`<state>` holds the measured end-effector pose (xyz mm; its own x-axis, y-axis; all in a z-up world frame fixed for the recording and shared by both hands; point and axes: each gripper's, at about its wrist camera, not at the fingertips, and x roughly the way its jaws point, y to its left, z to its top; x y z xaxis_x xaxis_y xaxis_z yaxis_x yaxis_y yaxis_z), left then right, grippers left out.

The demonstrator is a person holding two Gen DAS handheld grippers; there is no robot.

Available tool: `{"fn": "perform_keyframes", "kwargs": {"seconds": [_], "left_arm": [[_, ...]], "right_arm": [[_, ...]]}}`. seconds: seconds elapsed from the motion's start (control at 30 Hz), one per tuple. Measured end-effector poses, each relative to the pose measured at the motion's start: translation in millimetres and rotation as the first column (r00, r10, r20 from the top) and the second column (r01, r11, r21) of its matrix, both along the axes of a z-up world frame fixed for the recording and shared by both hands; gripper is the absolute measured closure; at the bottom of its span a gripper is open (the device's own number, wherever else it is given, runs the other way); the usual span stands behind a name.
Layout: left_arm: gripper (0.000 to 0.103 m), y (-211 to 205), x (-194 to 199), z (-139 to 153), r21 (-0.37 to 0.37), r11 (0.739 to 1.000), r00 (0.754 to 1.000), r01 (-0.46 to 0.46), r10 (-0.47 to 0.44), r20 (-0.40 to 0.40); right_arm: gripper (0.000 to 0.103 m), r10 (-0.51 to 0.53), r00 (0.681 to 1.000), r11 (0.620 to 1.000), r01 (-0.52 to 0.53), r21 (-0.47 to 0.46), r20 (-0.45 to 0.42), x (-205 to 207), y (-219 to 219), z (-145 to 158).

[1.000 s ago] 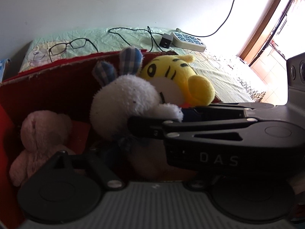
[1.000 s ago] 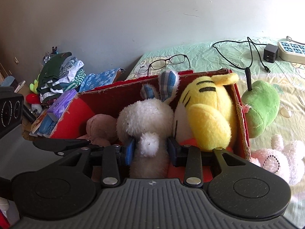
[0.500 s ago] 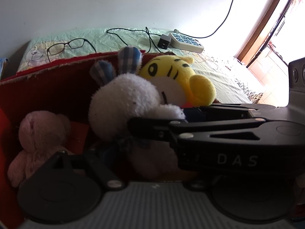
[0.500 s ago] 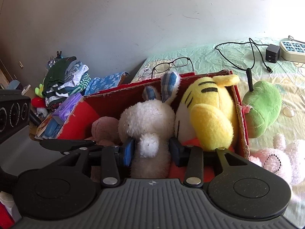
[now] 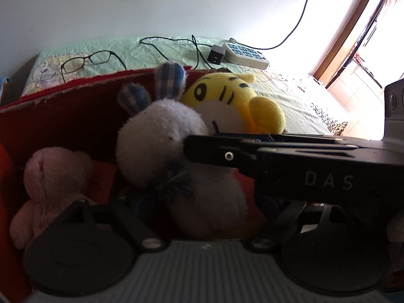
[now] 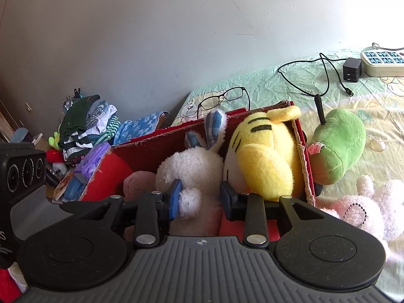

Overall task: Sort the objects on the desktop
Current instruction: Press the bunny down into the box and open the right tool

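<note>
In the red cardboard box [image 6: 301, 149] on the bed, your right hand-held gripper [image 6: 200, 197] has the white bunny plush [image 6: 194, 166] between its jaws, which are closing: the left blue pad [image 6: 175, 197] touches the fluffy paw, while the right pad stands apart from it, so nothing is clamped yet. If you close on that paw alone, you may catch only loose fur and the bunny could slip free or dangle as you lift. It sits tight against the yellow tiger plush [image 6: 265, 156], which leans on the box's right wall, so a pull could drag the tiger up with it or tip it over the edge toward the green apple plush [image 6: 338, 149] lying just outside. The pink bear plush [image 5: 54, 176] in the left corner of the box looks clear of trouble. Your left hand-held gripper [image 5: 207, 217] hangs at the box front with its jaws fairly wide and nothing visibly pressed between them; the right one crosses directly in front of its view, so moving either carelessly risks a knock between the two.
</note>
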<state>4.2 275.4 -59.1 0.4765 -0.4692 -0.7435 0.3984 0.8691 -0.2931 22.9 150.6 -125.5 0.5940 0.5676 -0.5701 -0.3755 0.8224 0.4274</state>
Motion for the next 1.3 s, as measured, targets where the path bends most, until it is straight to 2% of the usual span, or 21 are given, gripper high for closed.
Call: {"fn": "perform_keyframes", "kwargs": {"seconds": [0.17, 0.37, 0.63, 0.87, 1.13, 1.3], "left_arm": [[0.016, -8, 4, 1, 0.058, 0.998, 1.0, 0.023, -0.023, 0.001], [0.015, -2, 15, -4, 0.036, 0.999, 0.999, 0.036, -0.035, -0.037], [0.015, 1, 13, -7, 0.005, 0.999, 0.999, 0.034, -0.034, -0.039], [0.013, -2, 10, -3, 0.045, 0.999, 0.999, 0.025, -0.024, -0.025], [0.013, -4, 0, 7, 0.115, 0.993, 0.999, -0.032, 0.03, 0.016], [0.012, 4, -4, 7, 0.117, 0.99, 0.997, -0.08, 0.08, 0.003]], "right_arm": [[0.069, 0.011, 1.0, 1.0, -0.01, -0.028, 0.006, 0, 1, -3], [0.07, 0.007, 1.0, 1.0, -0.007, 0.001, 0.002, 1, -4, -8], [0.07, 0.006, 1.0, 1.0, -0.006, -0.006, 0.004, 1, -2, -8], [0.069, 0.01, 1.0, 1.0, -0.01, -0.014, -0.009, 2, -1, -7], [0.069, 0.009, 1.0, 1.0, -0.009, 0.009, -0.026, 0, -6, -5], [0.069, 0.012, 1.0, 1.0, -0.012, 0.001, -0.024, -1, -5, -5]]}}
